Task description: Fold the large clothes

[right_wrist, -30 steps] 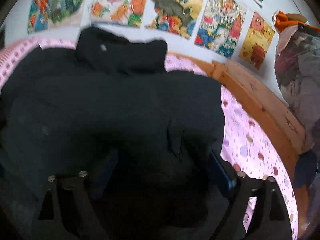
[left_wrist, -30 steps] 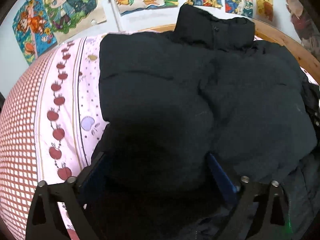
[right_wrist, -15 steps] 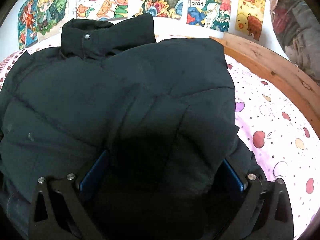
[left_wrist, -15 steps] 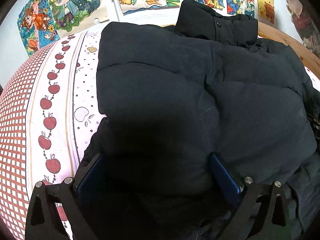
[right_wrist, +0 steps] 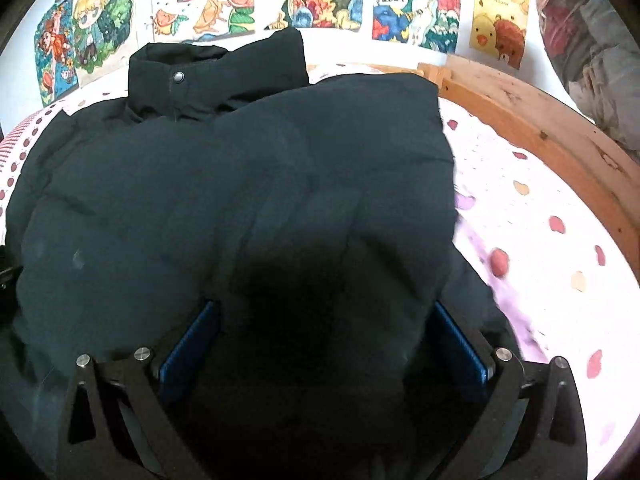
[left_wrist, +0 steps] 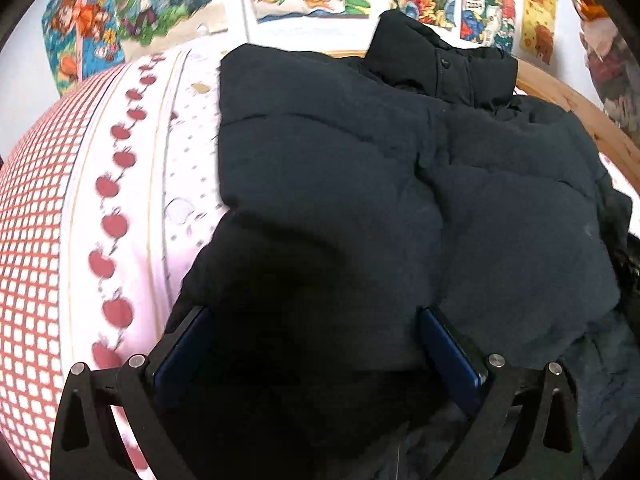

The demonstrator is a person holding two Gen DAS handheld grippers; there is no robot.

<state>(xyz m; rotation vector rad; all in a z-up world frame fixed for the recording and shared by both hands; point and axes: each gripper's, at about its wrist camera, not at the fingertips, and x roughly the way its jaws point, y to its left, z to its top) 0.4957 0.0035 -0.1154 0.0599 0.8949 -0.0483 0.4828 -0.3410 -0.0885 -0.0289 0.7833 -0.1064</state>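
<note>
Right wrist view: black puffer jacket (right_wrist: 240, 208) sides folded inward on bed (right_wrist: 540, 240); right gripper (right_wrist: 324, 344) fingers spread widest, straddling hem bulk, grip unclear; left gripper (left_wrist: 316, 352) likewise; bottom-up fold left

Black puffer jacket (left_wrist: 360, 184) lies on the bed, filling the centre of both frames. Stand-up collar (right_wrist: 216, 76) with a snap button at the top, towards the wall. Both sides folded in over the middle; quilted panels bulge. Lower part runs off the bottom of the frame, dark and bunched.
</note>
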